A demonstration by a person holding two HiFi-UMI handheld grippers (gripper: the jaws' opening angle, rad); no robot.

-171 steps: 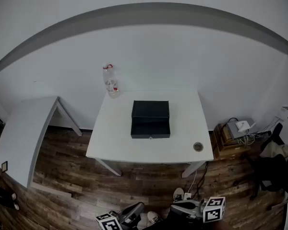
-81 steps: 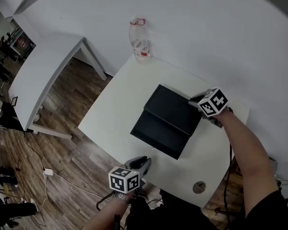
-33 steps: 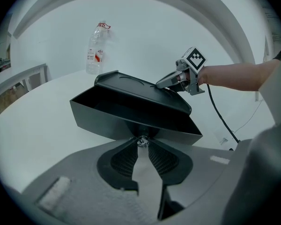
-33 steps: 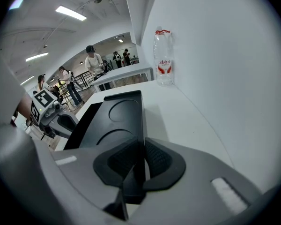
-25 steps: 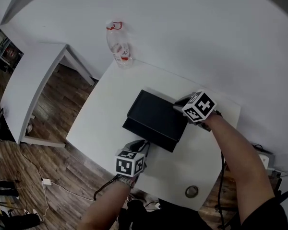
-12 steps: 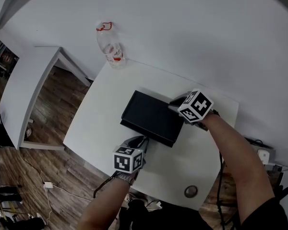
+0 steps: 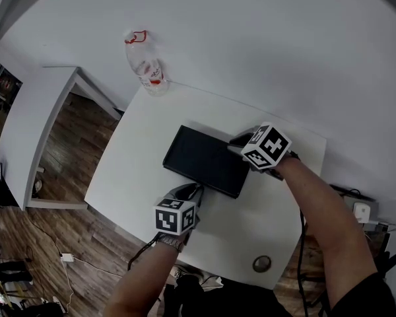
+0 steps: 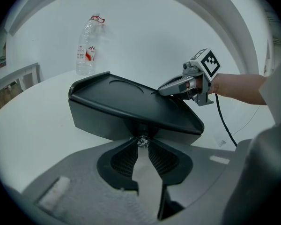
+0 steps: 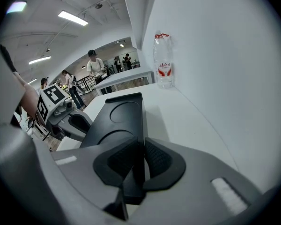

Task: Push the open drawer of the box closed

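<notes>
Fingers [image 8: 123, 159] of the left gripper [image 8: 141, 147] are pressed together at their tips. Those tips sit right against the small metal knob [image 8: 141, 141] on the drawer front [image 8: 100, 121], and nothing is pinched between them. The drawer lies straight ahead of them and looks flush, or very nearly so, with the black box [image 7: 203, 156]. Whatever push remains should therefore go the way the fingers point, across the box's short side toward the wall.

The right gripper [image 9: 141, 154] pinches the box's raised rim at the far right corner, which I judge braces it. The box's long axis runs from that gripper toward the water bottle [image 7: 147, 68], which stands well apart at the worktop [image 7: 270, 210] corner. A small round thing [image 7: 261, 263] lies near the front edge — neither is in the way.
</notes>
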